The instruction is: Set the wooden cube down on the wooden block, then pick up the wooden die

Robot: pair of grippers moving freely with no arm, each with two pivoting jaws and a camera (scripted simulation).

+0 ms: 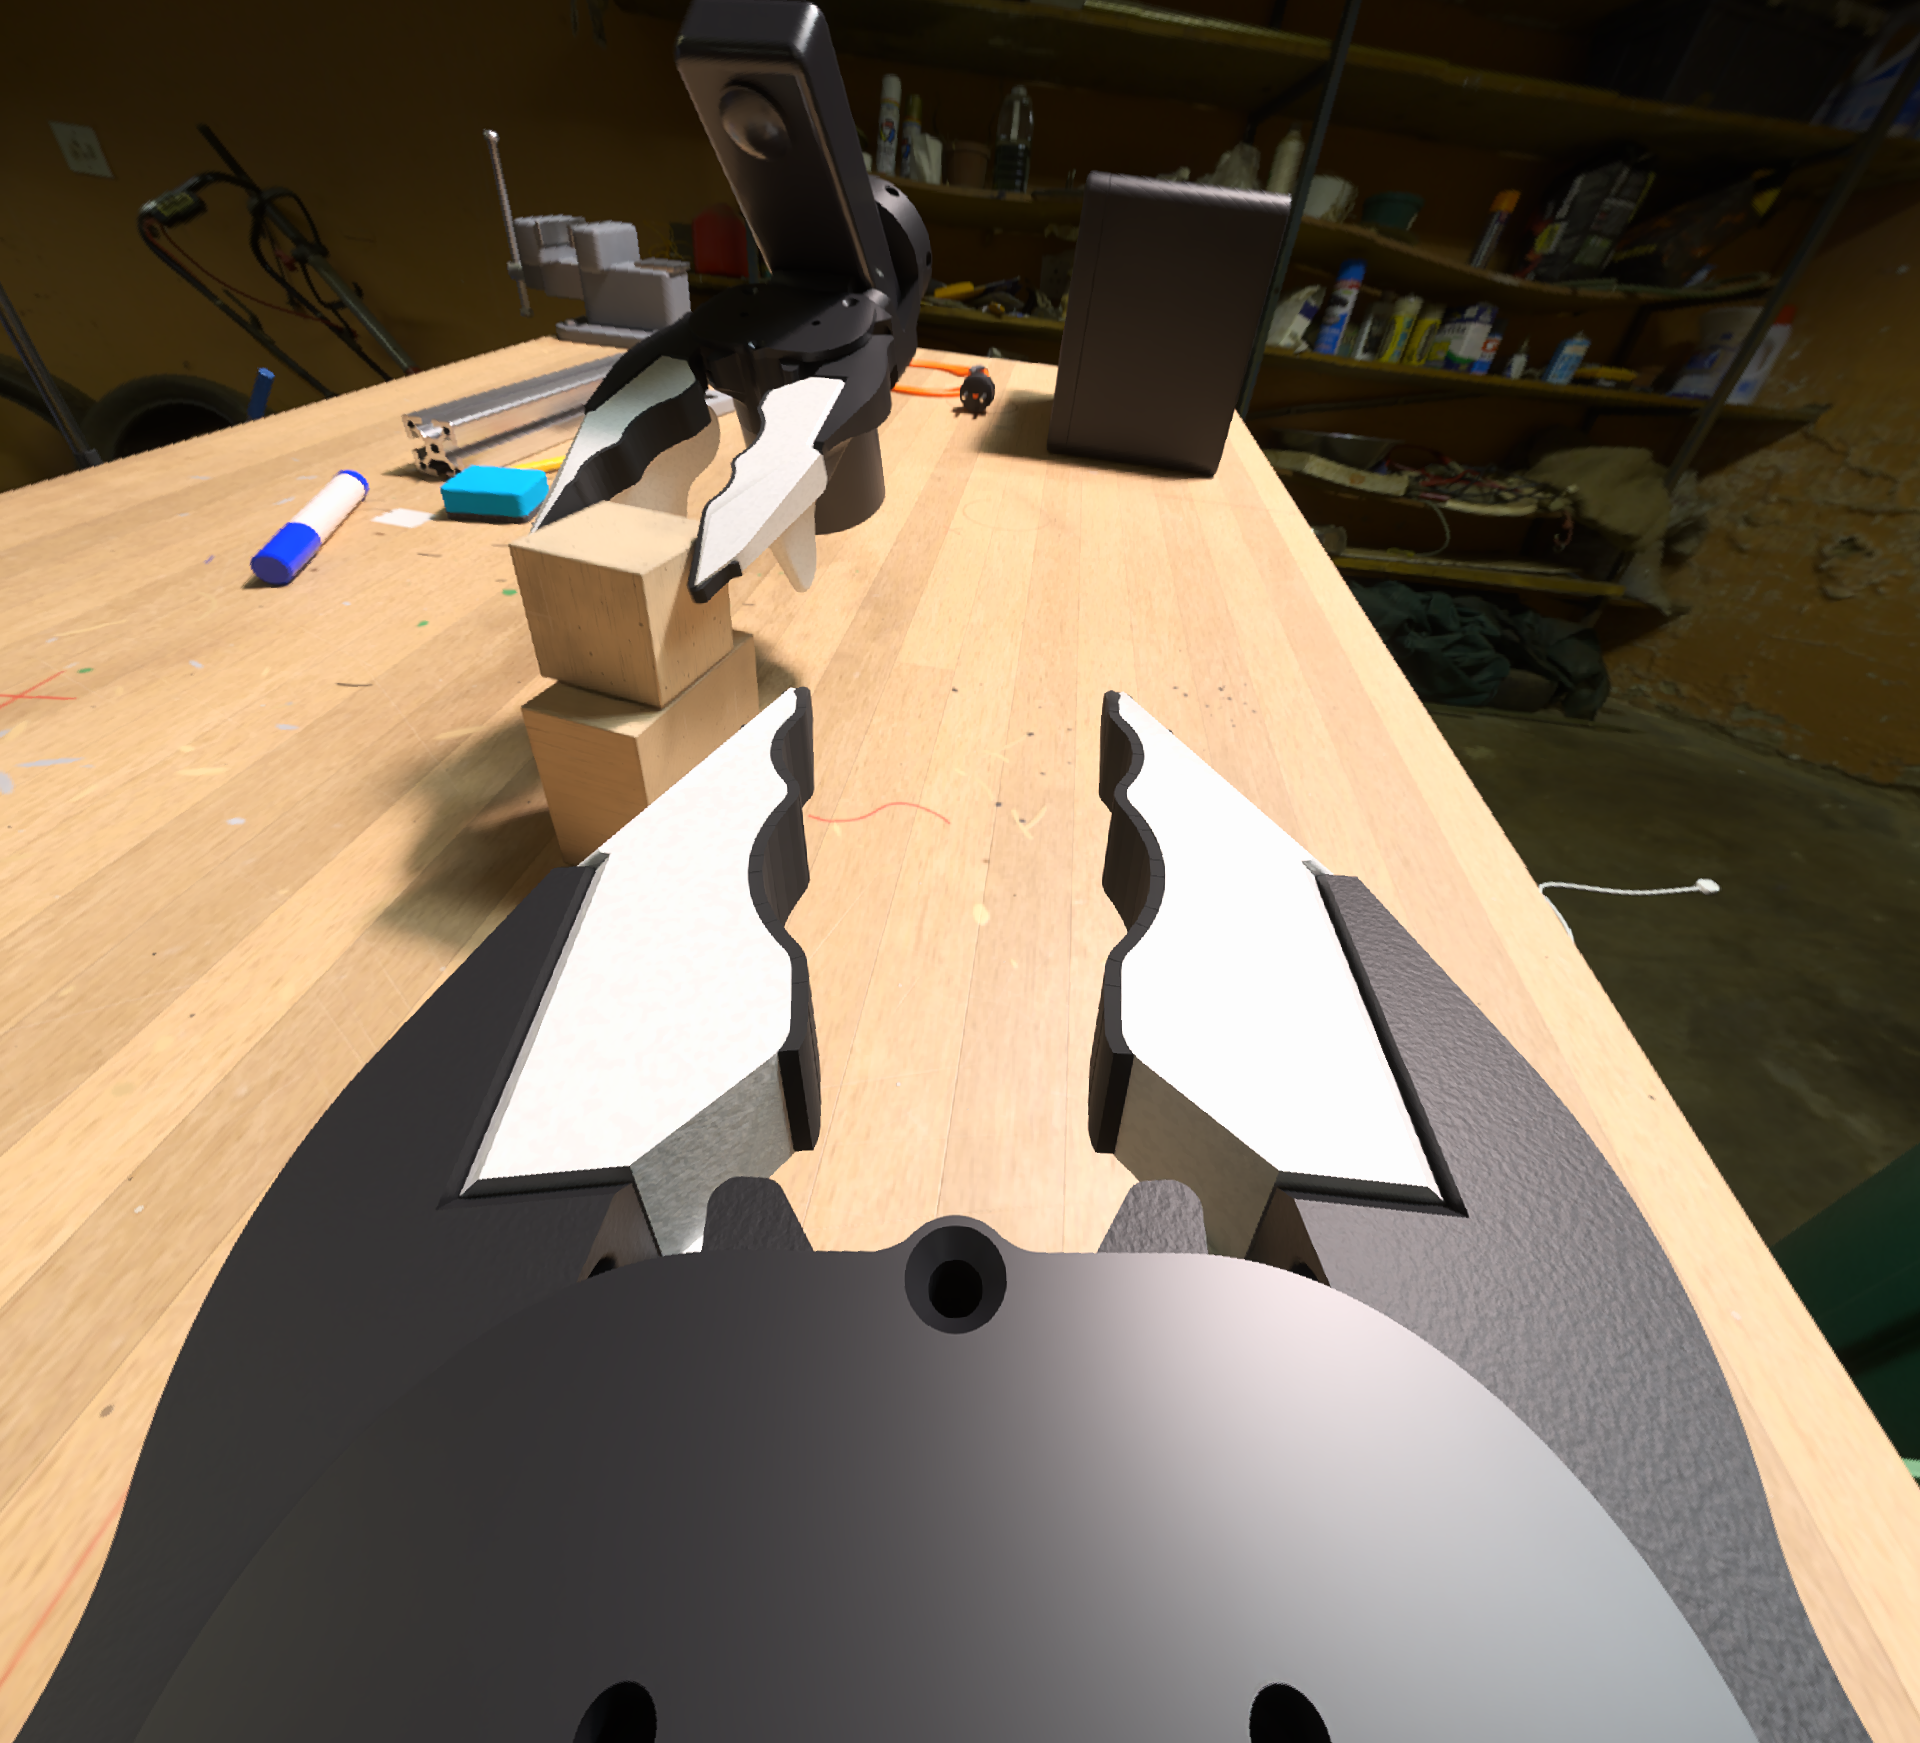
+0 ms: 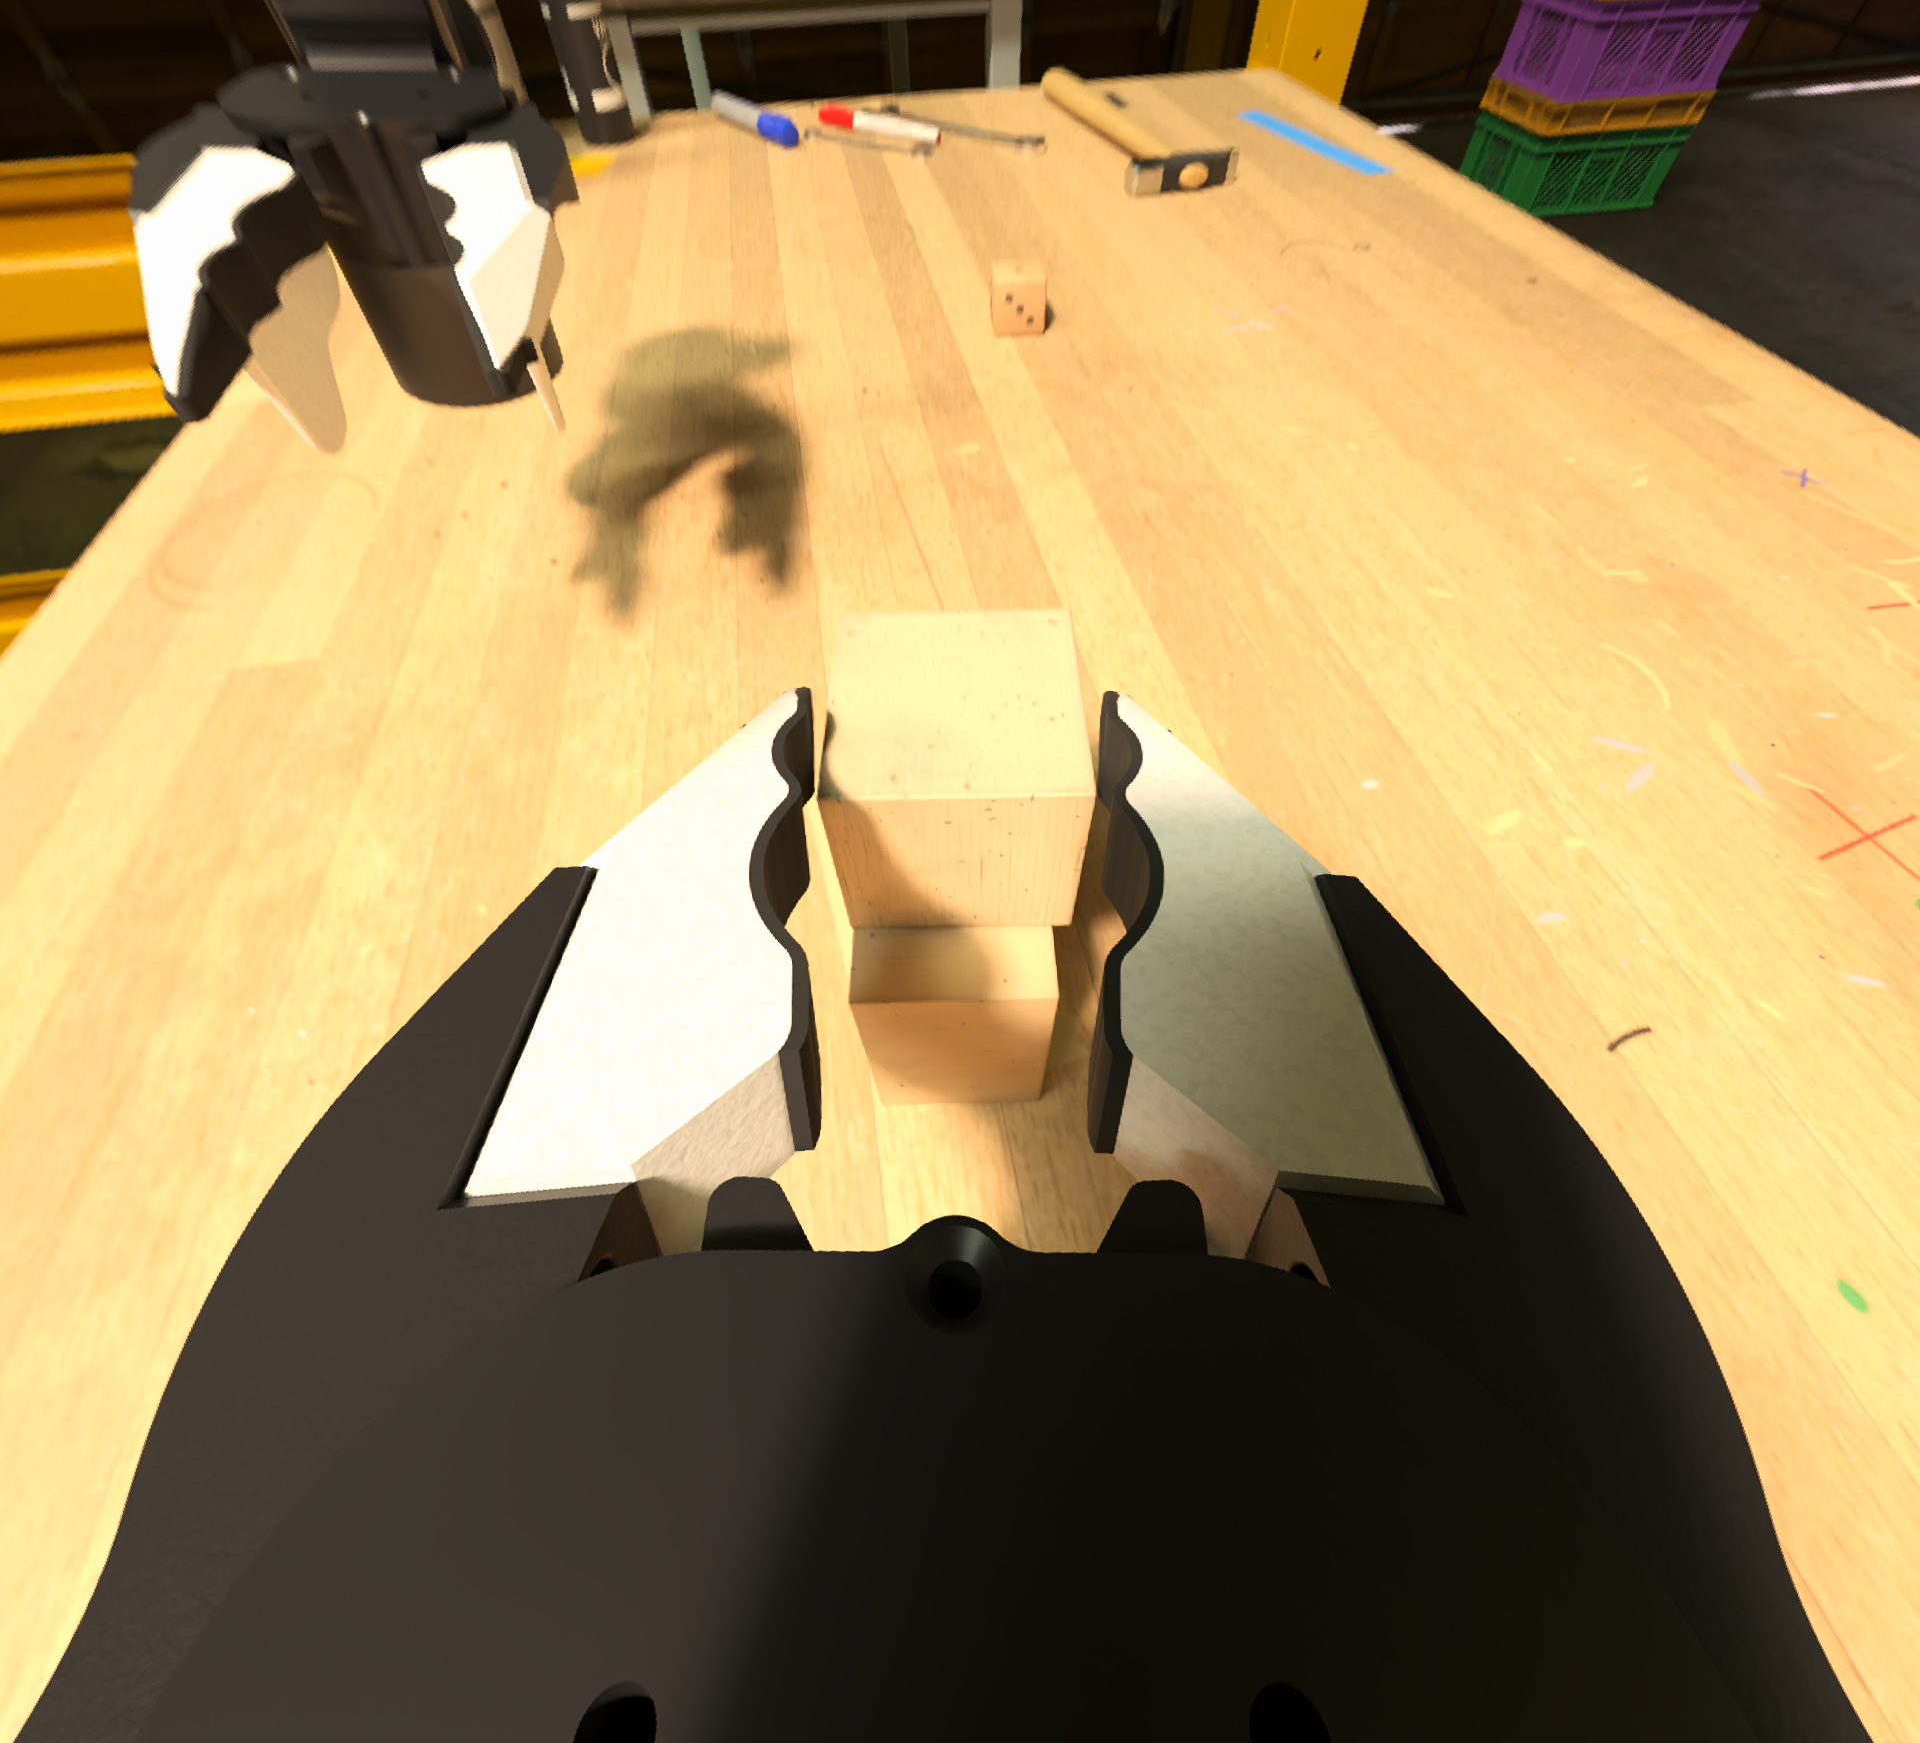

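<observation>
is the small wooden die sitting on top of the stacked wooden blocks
No, the small wooden die rests on the light wooden table, well beyond the stacked blocks.

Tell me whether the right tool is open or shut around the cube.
Open. The right tool straddles the cube, with a dark gap visible at the left finger; the cube rests, skewed, on the block. Right-side contact: cannot tell.

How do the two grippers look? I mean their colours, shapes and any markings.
Both are alike. The left gripper has a dark grey, rounded body with round screw holes. Its two fingers are pointed wedges with white outer faces and black, wavy inner edges. The right gripper shows the same form, with a darker, nearly black body. From farther off, a dark boxy handle rises behind each. No cables or markings show.
</observation>
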